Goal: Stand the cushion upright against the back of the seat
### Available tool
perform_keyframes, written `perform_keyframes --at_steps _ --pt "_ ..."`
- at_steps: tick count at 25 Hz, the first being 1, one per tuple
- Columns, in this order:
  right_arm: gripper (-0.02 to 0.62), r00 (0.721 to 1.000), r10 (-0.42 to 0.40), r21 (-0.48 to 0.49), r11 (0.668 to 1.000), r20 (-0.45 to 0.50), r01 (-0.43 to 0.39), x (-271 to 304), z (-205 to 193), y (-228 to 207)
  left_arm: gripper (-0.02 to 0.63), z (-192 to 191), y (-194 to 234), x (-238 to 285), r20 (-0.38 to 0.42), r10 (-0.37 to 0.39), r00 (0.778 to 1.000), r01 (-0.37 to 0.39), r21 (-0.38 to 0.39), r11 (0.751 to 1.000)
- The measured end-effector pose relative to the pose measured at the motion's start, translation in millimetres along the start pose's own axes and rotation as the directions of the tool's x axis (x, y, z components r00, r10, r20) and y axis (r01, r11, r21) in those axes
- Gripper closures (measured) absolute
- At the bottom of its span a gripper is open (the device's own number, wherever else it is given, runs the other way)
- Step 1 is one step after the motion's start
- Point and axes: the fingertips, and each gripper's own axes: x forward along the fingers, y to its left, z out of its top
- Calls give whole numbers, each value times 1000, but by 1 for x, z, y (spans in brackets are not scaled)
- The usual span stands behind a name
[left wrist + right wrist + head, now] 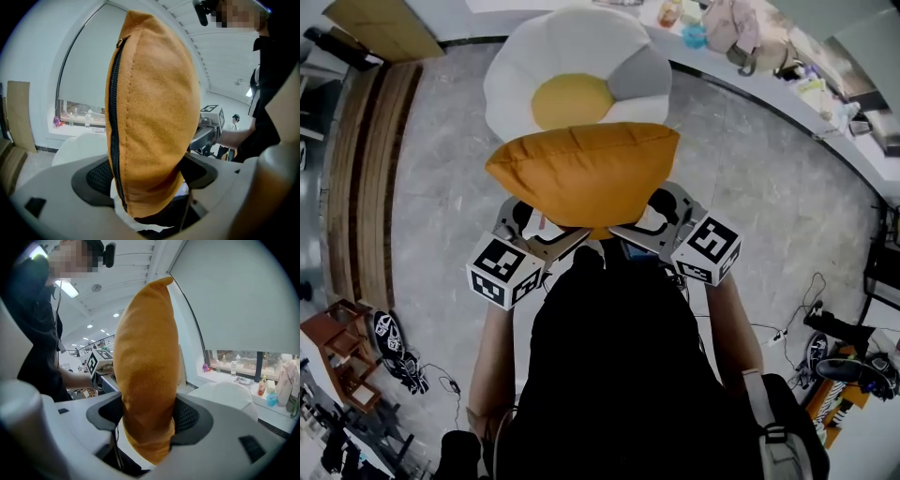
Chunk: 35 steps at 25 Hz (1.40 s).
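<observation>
Cushion (581, 173) aloft near seat (511, 89), one edge clamped in left gripper (542, 228) and right gripper (649, 223).

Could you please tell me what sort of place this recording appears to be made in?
Most likely an indoor lab or studio workspace, not a home: a bare grey floor strewn with loose cables, a long window ledge cluttered with bottles, and one egg-shaped seat beyond the orange cushion.

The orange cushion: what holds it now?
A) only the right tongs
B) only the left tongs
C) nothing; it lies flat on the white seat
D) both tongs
D: the left tongs and the right tongs are each shut on an edge of the cushion.
</observation>
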Motion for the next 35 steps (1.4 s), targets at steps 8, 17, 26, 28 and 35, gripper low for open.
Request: perform_keyframes --at_steps 8,17,26,28,35 --pt "279 999 20 -19 1000 28 -19 -10 25 -71 172 48 28 49 -15 74 997 -74 31 997" --pt "279 996 73 -16 997 50 -72 -28 36 -131 173 81 38 99 -37 88 995 -86 38 996" --pt "268 981 195 18 981 -3 -195 -14 31 -156 173 77 51 111 -88 79 993 -83 -39 996" --pt "267 979 206 18 979 -10 -205 -6 33 -157 173 76 59 108 -91 71 993 -75 -43 996" --pt "267 986 156 9 988 -59 -155 25 40 -170 175 76 98 107 -103 30 994 -34 -39 999"
